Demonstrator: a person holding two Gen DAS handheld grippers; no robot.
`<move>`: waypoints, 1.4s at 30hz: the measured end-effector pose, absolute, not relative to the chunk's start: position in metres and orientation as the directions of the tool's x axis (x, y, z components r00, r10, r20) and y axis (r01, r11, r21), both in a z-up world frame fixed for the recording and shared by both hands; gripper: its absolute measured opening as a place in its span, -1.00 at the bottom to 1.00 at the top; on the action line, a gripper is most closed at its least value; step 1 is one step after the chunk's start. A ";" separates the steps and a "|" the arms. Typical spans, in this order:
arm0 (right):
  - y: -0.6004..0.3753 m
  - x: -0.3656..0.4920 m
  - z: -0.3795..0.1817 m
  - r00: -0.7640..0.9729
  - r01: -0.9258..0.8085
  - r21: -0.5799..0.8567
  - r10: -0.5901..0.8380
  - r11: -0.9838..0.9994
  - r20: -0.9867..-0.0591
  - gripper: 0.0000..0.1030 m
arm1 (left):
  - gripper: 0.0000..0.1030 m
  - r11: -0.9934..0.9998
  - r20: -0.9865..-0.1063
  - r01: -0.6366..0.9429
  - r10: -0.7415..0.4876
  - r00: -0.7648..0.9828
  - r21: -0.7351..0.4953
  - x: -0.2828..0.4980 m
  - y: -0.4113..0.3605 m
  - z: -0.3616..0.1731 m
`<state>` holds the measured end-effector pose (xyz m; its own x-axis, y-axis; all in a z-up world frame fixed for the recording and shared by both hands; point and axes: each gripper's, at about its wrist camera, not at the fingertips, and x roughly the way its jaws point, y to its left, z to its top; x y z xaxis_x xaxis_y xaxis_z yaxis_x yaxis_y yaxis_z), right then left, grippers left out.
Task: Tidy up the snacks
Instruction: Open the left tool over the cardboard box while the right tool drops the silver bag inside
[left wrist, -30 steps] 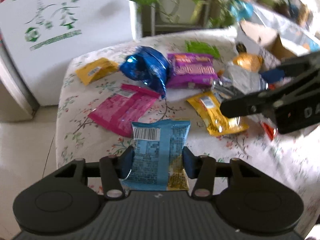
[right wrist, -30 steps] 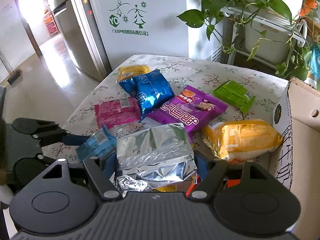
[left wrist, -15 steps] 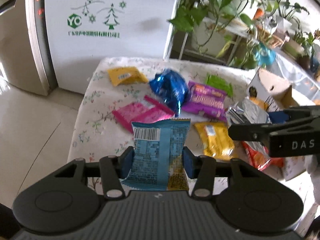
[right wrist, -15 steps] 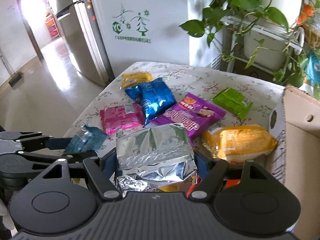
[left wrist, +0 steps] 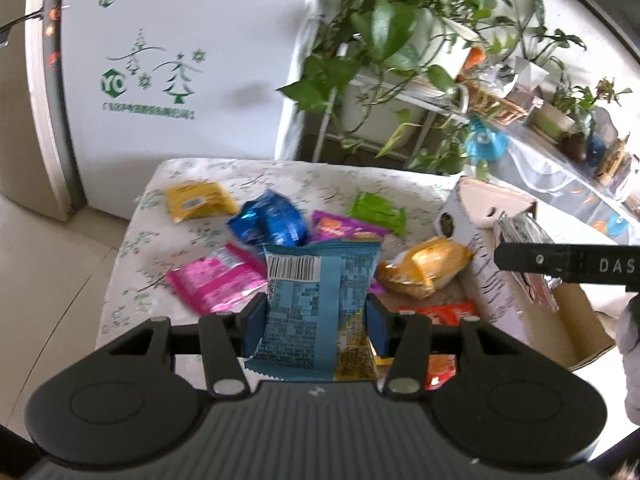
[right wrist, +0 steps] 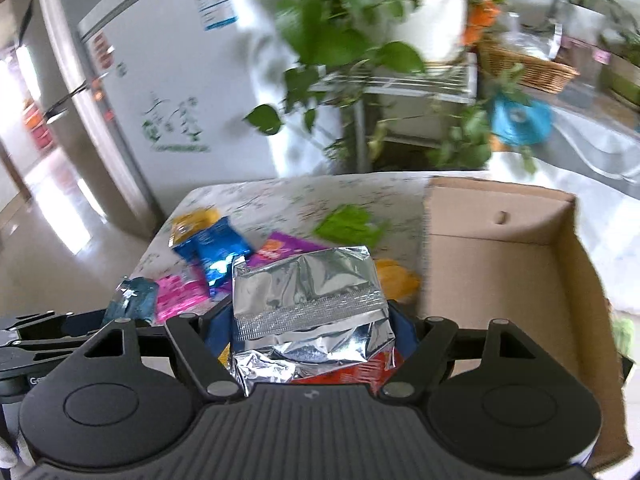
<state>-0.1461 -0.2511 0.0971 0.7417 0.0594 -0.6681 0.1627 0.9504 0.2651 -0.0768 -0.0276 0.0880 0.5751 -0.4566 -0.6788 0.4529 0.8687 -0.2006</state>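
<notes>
- left wrist view:
  - left tool [left wrist: 316,316] narrow, pads pressed on both side edges of the light blue snack packet [left wrist: 316,292], barcode face up, lifted clear of the table [left wrist: 132,240].
  - right tool [left wrist: 560,266] seen side-on at the right edge, carrying the silver foil bag [left wrist: 520,232] over the cardboard box [left wrist: 496,208].
  - left on the flowered table: yellow packet [left wrist: 198,200], dark blue bag [left wrist: 268,226], purple packet [left wrist: 340,228], green packet [left wrist: 378,212], pink packet [left wrist: 216,280], orange-yellow bag [left wrist: 424,264] just beside the box wall, red packet [left wrist: 444,314] below it.
  - best to keep the squeeze steady, since a thin packet gripped by its edges can buckle and slip; carry high enough to clear the box wall.
- right wrist view:
  - right tool [right wrist: 310,332] set wide yet holding, pads against both sides of the crumpled silver foil bag [right wrist: 308,300], red print showing underneath.
  - cardboard box [right wrist: 496,264] open and bare inside, just right of the bag; bag not yet over the middle.
  - left tool [right wrist: 60,328] low at the left with the light blue snack packet [right wrist: 134,298].
  - advisable to swing the foil bag fully past the near wall, lower toward a far corner, then let go, leaving room for the left packet; one tool over the box at a time, to avoid a bump.
</notes>
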 end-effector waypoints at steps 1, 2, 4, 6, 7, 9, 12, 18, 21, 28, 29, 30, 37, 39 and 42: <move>-0.255 -0.149 0.097 0.740 0.179 0.266 0.049 0.947 -0.671 0.60 | -0.03 0.864 -0.675 0.461 -0.465 0.573 -0.204 -0.078 -0.032 0.090; -0.258 -0.151 0.097 0.739 0.194 0.266 0.038 0.944 -0.673 0.60 | -0.03 0.861 -0.672 0.466 -0.470 0.572 -0.205 -0.078 -0.036 0.091; -0.264 -0.153 0.095 0.734 0.227 0.268 0.017 0.936 -0.679 0.60 | -0.03 0.854 -0.668 0.479 -0.479 0.569 -0.204 -0.079 -0.046 0.094; -0.271 -0.156 0.095 0.734 0.253 0.279 0.004 0.926 -0.679 0.60 | -0.03 0.848 -0.666 0.487 -0.489 0.564 -0.210 -0.080 -0.054 0.095; -0.275 -0.158 0.095 0.735 0.267 0.290 0.000 0.919 -0.678 0.60 | -0.03 0.844 -0.665 0.491 -0.496 0.558 -0.216 -0.080 -0.059 0.096; -0.283 -0.161 0.097 0.740 0.291 0.308 -0.009 0.906 -0.673 0.60 | -0.03 0.836 -0.665 0.500 -0.508 0.547 -0.226 -0.081 -0.068 0.097; -0.298 -0.167 0.100 0.749 0.336 0.338 -0.031 0.879 -0.662 0.60 | -0.03 0.823 -0.660 0.517 -0.526 0.537 -0.236 -0.081 -0.085 0.100; -0.329 -0.179 0.101 0.745 0.447 0.403 -0.083 0.798 -0.662 0.61 | -0.03 0.782 -0.649 0.569 -0.575 0.499 -0.254 -0.084 -0.127 0.104; -0.341 -0.186 0.099 0.734 0.503 0.425 -0.112 0.752 -0.670 0.61 | -0.03 0.761 -0.645 0.593 -0.596 0.479 -0.264 -0.086 -0.149 0.105; -0.363 -0.197 0.093 0.723 0.580 0.490 -0.134 0.651 -0.678 0.62 | -0.03 0.710 -0.637 0.645 -0.641 0.429 -0.281 -0.090 -0.197 0.105; -0.364 -0.197 0.092 0.717 0.591 0.490 -0.140 0.641 -0.682 0.62 | -0.03 0.704 -0.639 0.653 -0.644 0.422 -0.279 -0.091 -0.203 0.104; -0.366 -0.198 0.091 0.713 0.601 0.490 -0.146 0.631 -0.686 0.62 | -0.03 0.698 -0.641 0.661 -0.646 0.414 -0.277 -0.092 -0.209 0.103; -0.375 -0.203 0.088 0.700 0.649 0.515 -0.173 0.561 -0.693 0.60 | -0.03 0.681 -0.669 0.682 -0.641 0.378 -0.267 -0.098 -0.241 0.088; -0.379 -0.204 0.086 0.702 0.655 0.534 -0.169 0.535 -0.692 0.60 | 0.05 0.676 -0.675 0.687 -0.639 0.368 -0.266 -0.099 -0.247 0.085; -0.379 -0.206 0.087 0.703 0.661 0.537 -0.183 0.524 -0.688 0.67 | 0.50 0.676 -0.660 0.686 -0.648 0.379 -0.270 -0.098 -0.249 0.088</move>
